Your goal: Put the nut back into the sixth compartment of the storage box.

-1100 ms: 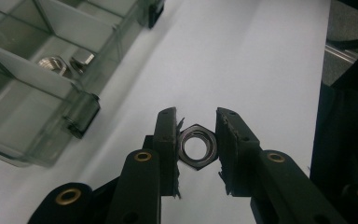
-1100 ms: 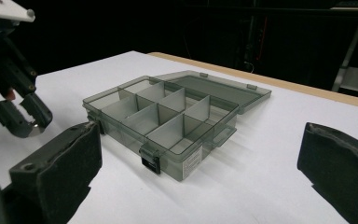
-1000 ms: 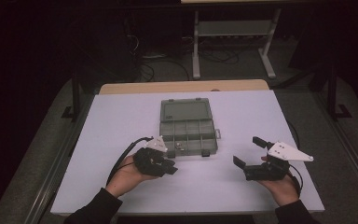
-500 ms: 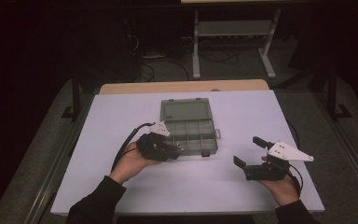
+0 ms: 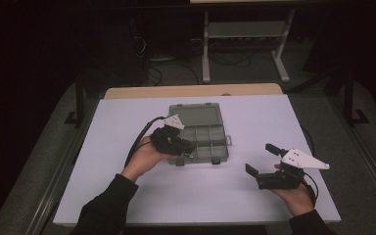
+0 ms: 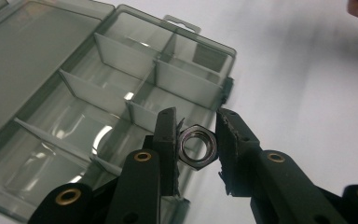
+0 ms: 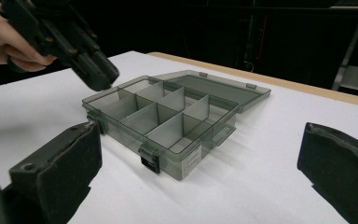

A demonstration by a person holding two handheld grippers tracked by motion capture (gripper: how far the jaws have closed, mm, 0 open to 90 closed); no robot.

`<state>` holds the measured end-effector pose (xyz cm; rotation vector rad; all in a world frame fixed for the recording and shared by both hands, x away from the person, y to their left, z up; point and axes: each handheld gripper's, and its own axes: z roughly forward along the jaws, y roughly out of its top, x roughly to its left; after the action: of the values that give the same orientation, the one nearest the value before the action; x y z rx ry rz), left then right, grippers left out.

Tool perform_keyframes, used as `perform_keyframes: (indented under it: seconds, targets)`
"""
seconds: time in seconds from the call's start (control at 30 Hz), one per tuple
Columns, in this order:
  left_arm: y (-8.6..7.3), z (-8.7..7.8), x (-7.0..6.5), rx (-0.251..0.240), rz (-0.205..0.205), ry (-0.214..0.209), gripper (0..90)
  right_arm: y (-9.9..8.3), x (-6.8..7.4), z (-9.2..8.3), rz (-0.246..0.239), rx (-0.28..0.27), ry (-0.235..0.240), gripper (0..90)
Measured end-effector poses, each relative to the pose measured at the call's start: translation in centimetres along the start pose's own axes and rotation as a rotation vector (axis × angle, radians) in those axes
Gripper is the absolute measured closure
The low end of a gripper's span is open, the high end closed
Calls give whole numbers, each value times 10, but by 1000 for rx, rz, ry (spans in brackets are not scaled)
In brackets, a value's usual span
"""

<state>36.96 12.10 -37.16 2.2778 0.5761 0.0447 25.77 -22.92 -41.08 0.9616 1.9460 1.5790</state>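
Left tool (image 6: 195,140) pinches a steel nut (image 6: 196,145) by its flats over the open box (image 6: 121,93), small, hard, slippery, likely to twist free; right tool (image 5: 267,164) gapes empty above the worktop (image 5: 274,117).

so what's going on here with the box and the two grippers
A person holds a gripper in each hand at a white table. The left gripper carries a metal nut between its jaws, over the near edge of an open divided plastic box. The right gripper sits open and empty, off to the side.
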Motion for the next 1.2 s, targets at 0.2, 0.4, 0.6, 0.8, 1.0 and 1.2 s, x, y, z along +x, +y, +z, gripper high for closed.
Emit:
perform_keyframes:
  seconds: [0.2,0.4,0.6,0.8,1.0,1.2]
  targets:
    - [2,11,8,11,-5,21,703,0,0,0,4,-1,-2,0]
    - [0,21,16,45,-1,33,703,0,0,-1,6,-1,-2,0]
    - [-2,27,19,50,-6,34,702,-1,0,-1,5,-2,-3,0]
    - [-4,31,20,65,5,15,700,-1,0,-1,5,2,-4,0]
    - [-5,31,20,61,-4,11,614,-1,0,-1,4,2,-4,0]
    - [-5,30,17,53,8,44,399,-1,0,0,3,1,-4,0]
